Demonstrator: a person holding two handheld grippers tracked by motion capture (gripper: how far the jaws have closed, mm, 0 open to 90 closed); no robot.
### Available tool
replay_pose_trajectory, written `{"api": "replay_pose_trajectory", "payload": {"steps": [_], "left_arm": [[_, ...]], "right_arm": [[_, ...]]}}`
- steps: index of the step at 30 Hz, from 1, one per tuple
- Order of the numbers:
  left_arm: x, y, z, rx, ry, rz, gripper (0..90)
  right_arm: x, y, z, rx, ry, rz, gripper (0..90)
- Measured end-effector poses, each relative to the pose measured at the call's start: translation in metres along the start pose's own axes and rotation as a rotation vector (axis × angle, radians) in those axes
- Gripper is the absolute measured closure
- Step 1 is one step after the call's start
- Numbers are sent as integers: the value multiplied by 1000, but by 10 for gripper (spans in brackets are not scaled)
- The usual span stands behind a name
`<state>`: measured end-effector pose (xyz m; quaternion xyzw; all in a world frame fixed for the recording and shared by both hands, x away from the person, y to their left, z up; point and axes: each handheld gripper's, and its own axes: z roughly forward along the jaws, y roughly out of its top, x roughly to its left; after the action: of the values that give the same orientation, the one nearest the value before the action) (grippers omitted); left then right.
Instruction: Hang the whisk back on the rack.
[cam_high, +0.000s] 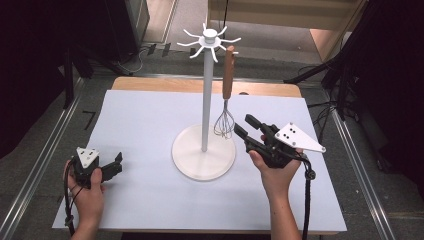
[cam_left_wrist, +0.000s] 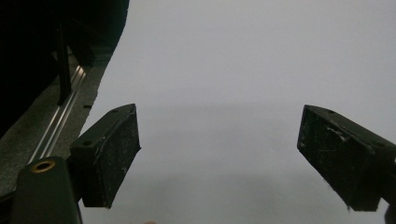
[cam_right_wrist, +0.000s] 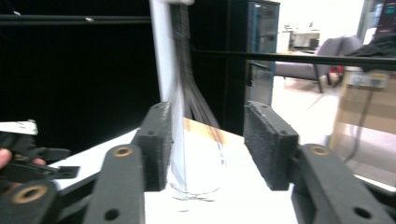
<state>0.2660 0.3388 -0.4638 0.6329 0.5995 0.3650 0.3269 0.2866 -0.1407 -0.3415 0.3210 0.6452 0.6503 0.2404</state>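
A whisk (cam_high: 226, 95) is seen hung by its wooden handle from a hook of the white stand (cam_high: 204, 150) at desk (cam_high: 150, 125) centre. The right gripper (cam_high: 245, 129), at the wires' four o'clock, is held with jaws parted around them, untouched. The left gripper (cam_high: 118, 164), at the stand's eight o'clock, is held wide open.

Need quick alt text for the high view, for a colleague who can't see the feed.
A whisk with a wooden handle hangs from a hook on a white stand at the middle of a white table. The right gripper sits open just beside the wire end, apart from it. The left gripper rests open at the near left.
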Motion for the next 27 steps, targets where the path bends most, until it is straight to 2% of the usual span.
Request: {"api": "replay_pose_trajectory", "payload": {"steps": [6,9,10,12,15,17,27], "left_arm": [[0,0,0,0,1,3,139],[0,0,0,0,3,4,139],[0,0,0,-1,2,4,139],[0,0,0,-1,2,4,139],[-1,0,0,0,4,5,139],[-1,0,0,0,4,6,139],[-1,0,0,-1,5,7,139]], "right_arm": [[-11,-11,-6,13,-103,-31,332],[-16,-18,-8,41,-157,-30,217],[-19,-22,-10,57,-189,-32,150],[-20,-25,-11,69,-207,-28,126],[-25,-31,-15,103,-238,-5,11],[-29,-35,-19,118,-254,15,0],[-44,-56,-38,154,-304,28,0]]}}
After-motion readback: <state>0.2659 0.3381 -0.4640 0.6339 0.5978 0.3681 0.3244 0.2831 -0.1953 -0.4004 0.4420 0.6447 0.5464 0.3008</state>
